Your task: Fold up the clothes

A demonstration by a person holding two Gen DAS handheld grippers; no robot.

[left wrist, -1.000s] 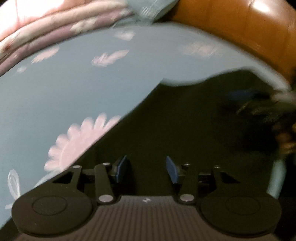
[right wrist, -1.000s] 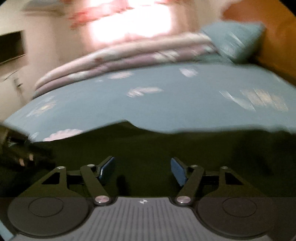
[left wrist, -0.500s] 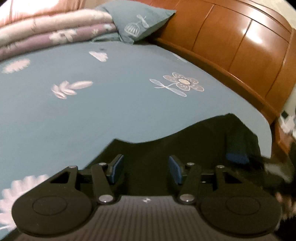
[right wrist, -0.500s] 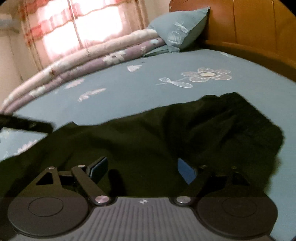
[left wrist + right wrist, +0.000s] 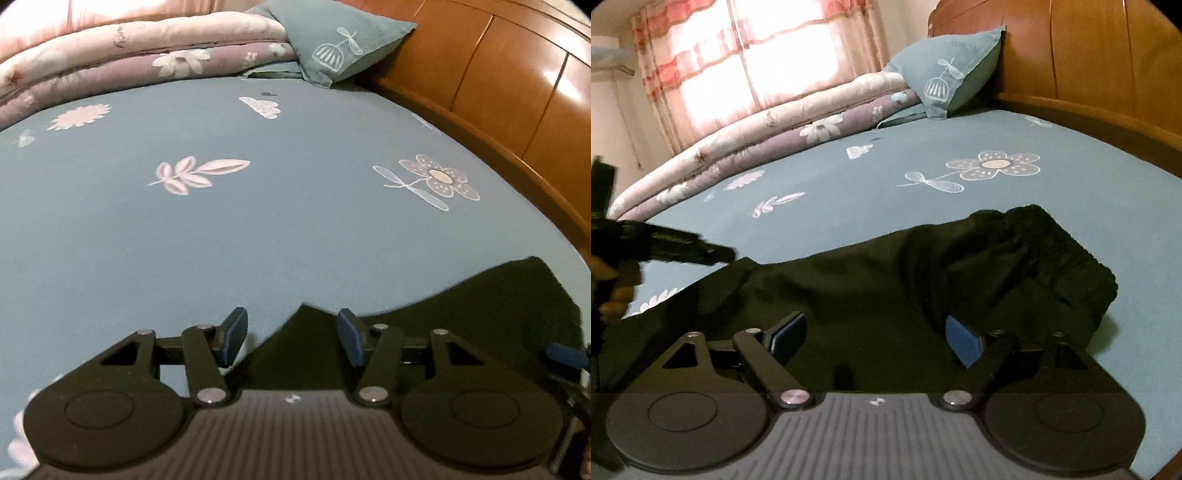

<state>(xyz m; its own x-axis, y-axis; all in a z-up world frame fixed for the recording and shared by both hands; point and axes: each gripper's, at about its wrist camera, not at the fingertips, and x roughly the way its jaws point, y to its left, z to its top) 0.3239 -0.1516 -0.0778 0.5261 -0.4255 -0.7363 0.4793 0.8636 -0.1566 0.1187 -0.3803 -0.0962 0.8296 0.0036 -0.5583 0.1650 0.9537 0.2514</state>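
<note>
My right gripper [image 5: 875,338] low over the dark garment [image 5: 886,288], jaws just widened, gripping nothing, left gripper [image 5: 291,332] half-open and empty, garment's near edge hidden

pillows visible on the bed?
1. A teal pillow leans on the wooden headboard at the far corner, beside the folded quilt. A flatter teal piece beneath it might be a second; unclear.

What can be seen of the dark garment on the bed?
The dark garment looks black or very dark green, a soft matte cloth. It lies spread and unfolded on the blue flowered bedsheet, flat at the left and bunched into a rumpled, gathered end at the right, nearest the wooden headboard. One pointed edge shows in the left wrist view. Nothing visibly grips it.
</note>
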